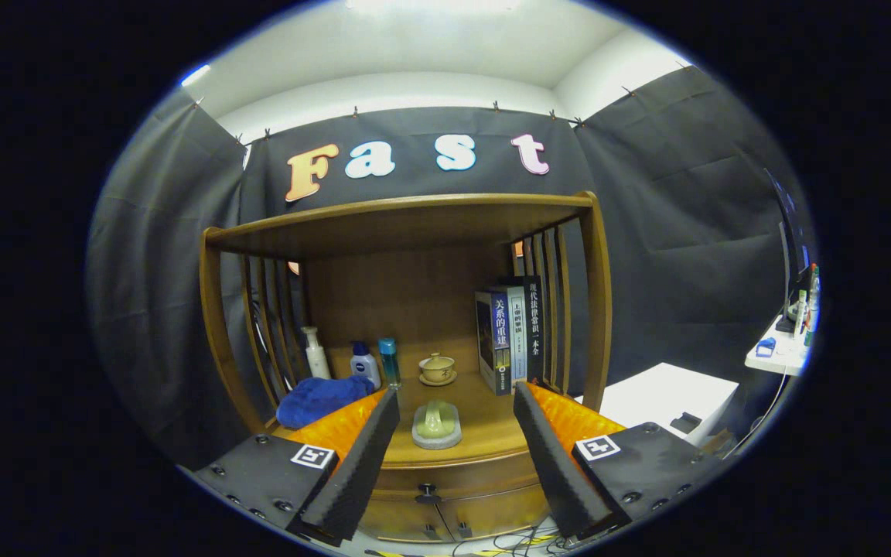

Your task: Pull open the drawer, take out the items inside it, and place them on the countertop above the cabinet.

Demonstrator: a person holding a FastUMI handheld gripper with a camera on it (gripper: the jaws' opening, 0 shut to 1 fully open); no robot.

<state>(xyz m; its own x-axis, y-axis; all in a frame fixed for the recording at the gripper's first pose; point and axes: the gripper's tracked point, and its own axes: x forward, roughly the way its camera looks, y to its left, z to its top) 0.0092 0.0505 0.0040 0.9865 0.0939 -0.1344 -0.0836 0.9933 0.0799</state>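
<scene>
Right, drawer (445, 483) is closed, flush in the front of the wooden cabinet (407, 232), directly under the desk surface (484, 422). Its small dark knob (427, 490) sits low between the fingers, not touched. A second drawer front shows just below it.

Gripper (455, 456) fingers are spread wide apart, holding nothing. Left finger (356, 464) and right finger (558, 464) both hover in front of the cabinet, pointing into the open shelf bay.

On the desk, between the fingers and just beyond the tips: a pale green object on a light pad (437, 425), near the front edge. Farther back, a lidded tea cup on a saucer (438, 369). Right of that, upright books (511, 336) against the slatted right side. Back left: a white pump bottle (315, 352), a white bottle with blue cap (365, 362), a slim teal bottle (389, 361), in a row. A blue cloth (322, 398) is bunched near the left front, partly hidden behind the left finger.

Outside the cabinet, right: a white box (666, 402) low down, and further right a white table (778, 352) with small items, too small to identify. Cables (492, 541) lie on the floor below the cabinet.
</scene>
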